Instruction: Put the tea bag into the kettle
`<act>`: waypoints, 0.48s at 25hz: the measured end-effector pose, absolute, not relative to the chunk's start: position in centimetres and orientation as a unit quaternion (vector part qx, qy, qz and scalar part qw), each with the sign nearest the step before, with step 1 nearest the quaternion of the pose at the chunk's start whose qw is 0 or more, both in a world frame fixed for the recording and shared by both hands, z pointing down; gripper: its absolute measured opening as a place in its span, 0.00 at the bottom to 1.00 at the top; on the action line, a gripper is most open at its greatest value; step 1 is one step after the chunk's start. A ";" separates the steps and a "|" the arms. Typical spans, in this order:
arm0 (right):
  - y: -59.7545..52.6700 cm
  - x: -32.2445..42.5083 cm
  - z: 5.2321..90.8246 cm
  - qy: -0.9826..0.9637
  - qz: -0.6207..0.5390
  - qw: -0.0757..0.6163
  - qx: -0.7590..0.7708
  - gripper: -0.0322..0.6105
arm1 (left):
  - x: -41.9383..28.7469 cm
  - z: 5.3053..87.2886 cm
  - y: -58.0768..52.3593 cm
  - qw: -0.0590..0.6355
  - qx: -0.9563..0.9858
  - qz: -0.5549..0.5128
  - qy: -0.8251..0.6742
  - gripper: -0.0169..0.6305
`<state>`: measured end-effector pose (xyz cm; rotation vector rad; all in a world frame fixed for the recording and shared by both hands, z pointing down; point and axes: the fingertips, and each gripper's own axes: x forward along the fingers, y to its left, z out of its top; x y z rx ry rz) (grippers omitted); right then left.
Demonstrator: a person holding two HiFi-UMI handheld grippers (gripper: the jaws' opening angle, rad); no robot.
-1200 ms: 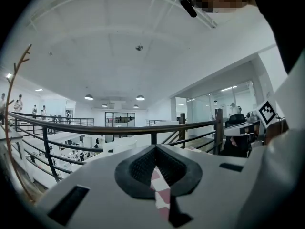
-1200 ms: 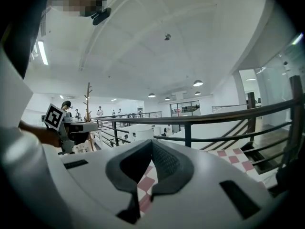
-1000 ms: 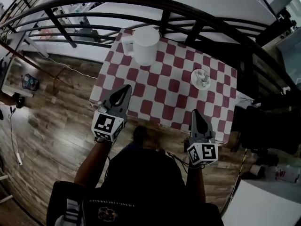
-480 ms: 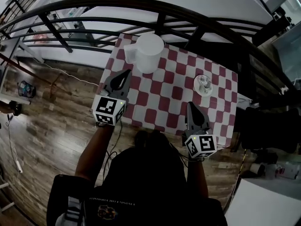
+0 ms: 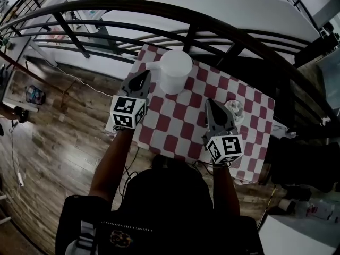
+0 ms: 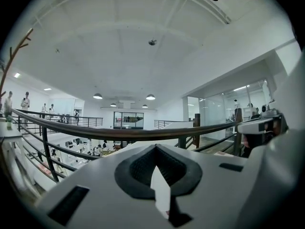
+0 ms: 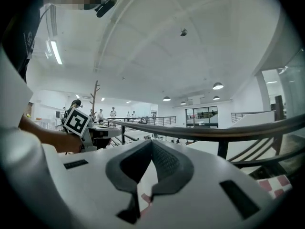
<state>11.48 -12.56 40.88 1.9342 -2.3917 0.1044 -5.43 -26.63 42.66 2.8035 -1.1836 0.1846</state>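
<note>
Overhead, from the head view, we see the checked desk (image 5: 171, 122) in the middle of the frame. The white kettle (image 5: 176, 68) stands at its far edge, near the black railing (image 5: 159, 3). Our left gripper (image 5: 145, 74) sits just left of the kettle. Our right gripper (image 5: 209, 101) lies right of centre, overlapping a small white dish (image 5: 239, 116) in the picture. The tea bag (image 5: 234, 107) seems to lie in that dish, well apart from the kettle, though it is too small to make out clearly, and only this view shows it. The gripper views settle the jaws: the left jaws meet at their tips with nothing between them, and the right jaws are likewise closed and empty. The right gripper view alone catches the left gripper's marker cube (image 7: 77, 121) at mid left and a corner of the desk's checks at lower right. The left gripper view looks over the railing into the hall beyond.
</note>
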 end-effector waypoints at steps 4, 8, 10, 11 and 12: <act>-16.8 11.6 41.2 -0.793 0.029 0.036 0.608 0.07 | -4.5 43.8 -28.5 0.054 0.913 0.070 -0.399 0.03; -19.7 11.9 42.2 -0.799 0.034 0.039 0.600 0.07 | -4.4 45.2 -30.6 0.064 0.905 0.080 -0.413 0.03; -20.7 12.1 42.7 -0.799 0.041 0.039 0.598 0.07 | -4.3 45.9 -31.7 0.064 0.902 0.091 -0.418 0.03; -21.1 12.2 42.9 -0.799 0.044 0.040 0.598 0.07 | -4.2 46.2 -32.2 0.065 0.900 0.097 -0.420 0.03; -21.4 12.3 43.0 -0.799 0.047 0.040 0.598 0.07 | -4.2 46.6 -32.6 0.069 0.899 0.102 -0.421 0.03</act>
